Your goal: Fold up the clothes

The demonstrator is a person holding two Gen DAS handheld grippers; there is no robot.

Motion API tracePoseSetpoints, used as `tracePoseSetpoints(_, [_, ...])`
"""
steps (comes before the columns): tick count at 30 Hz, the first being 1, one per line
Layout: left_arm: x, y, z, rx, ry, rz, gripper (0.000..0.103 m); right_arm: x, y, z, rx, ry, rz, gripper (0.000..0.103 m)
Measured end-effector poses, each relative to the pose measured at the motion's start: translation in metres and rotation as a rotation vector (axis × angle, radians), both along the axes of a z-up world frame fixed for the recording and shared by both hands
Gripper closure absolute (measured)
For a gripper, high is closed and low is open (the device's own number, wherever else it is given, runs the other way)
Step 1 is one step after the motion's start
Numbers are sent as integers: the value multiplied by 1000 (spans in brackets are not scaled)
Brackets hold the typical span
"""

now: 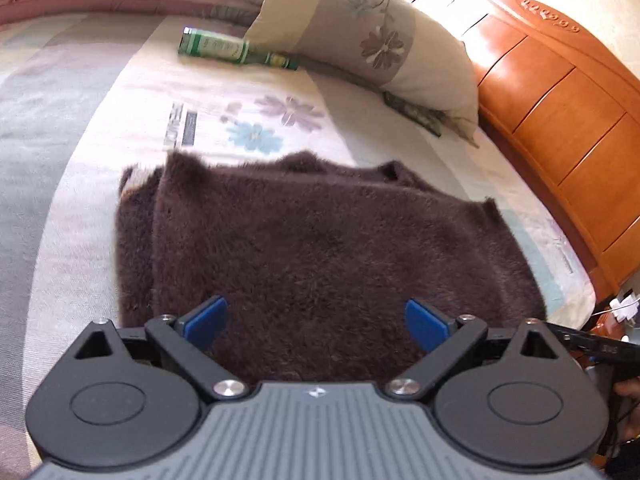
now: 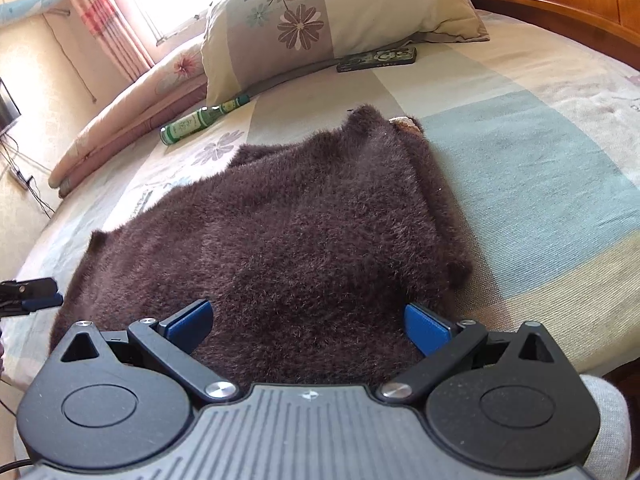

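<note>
Brown fleece garment (image 1: 320, 248) lying layered on bed (image 1: 80, 200). Left tongs (image 1: 316, 324), right tongs (image 2: 310, 326) spread wide, empty, over near hem. Mid-fold or finished: unclear.

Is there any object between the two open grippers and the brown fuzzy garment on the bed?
Nothing visible stands between them. The left gripper and the right gripper are both open directly over the brown garment. The green bottle and the pillow lie beyond the garment.
</note>
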State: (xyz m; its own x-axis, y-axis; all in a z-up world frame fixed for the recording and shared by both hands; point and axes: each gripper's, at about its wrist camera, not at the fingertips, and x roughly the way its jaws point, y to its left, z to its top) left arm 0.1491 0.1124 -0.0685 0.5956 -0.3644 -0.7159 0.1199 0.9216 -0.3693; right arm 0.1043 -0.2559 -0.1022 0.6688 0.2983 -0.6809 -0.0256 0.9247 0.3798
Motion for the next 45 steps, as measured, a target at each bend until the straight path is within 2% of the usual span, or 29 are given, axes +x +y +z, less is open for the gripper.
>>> tracePoseSetpoints(3, [5,4,-16,-9,26,13,7,1,2,8,-15,6,-9,0])
tracePoseSetpoints(8, [1,7,-4,-29,-26,-12,7,5,14,30,-35,-41,8,0])
tracePoseSetpoints(11, [6,10,-8,-33,-11,-16,7,13,31,34,-53,-79,40,0])
tracePoseSetpoints(14, [7,13,-14,-44,-4,-16,7,19,36,26,-71,-63,35,0])
tracePoseSetpoints(18, [6,15,-7,-49,-8,-14,7,27,41,12,-95,-37,23,0])
tracePoseSetpoints(26, [11,5,13,30,-16,-42,6,34,55,-5,-163,-16,-2,0])
tracePoseSetpoints(29, [25,3,0,59,50,-18,6,33,66,-7,-232,-22,12,0])
tracePoseSetpoints(30, [30,3,-6,59,78,-6,6,32,66,-7,-234,-24,6,0])
tracePoseSetpoints(33, [32,-4,-9,68,91,16,2,34,64,-8,-221,-14,2,0])
tracePoseSetpoints(37, [36,-23,6,140,134,28,2,35,65,-7,-246,0,47,0])
tracePoseSetpoints(40, [37,-34,24,138,105,4,2,31,65,-8,-269,-14,88,0])
tracePoseSetpoints(45, [36,-41,47,134,50,-34,2,26,66,-9,-277,-34,93,0])
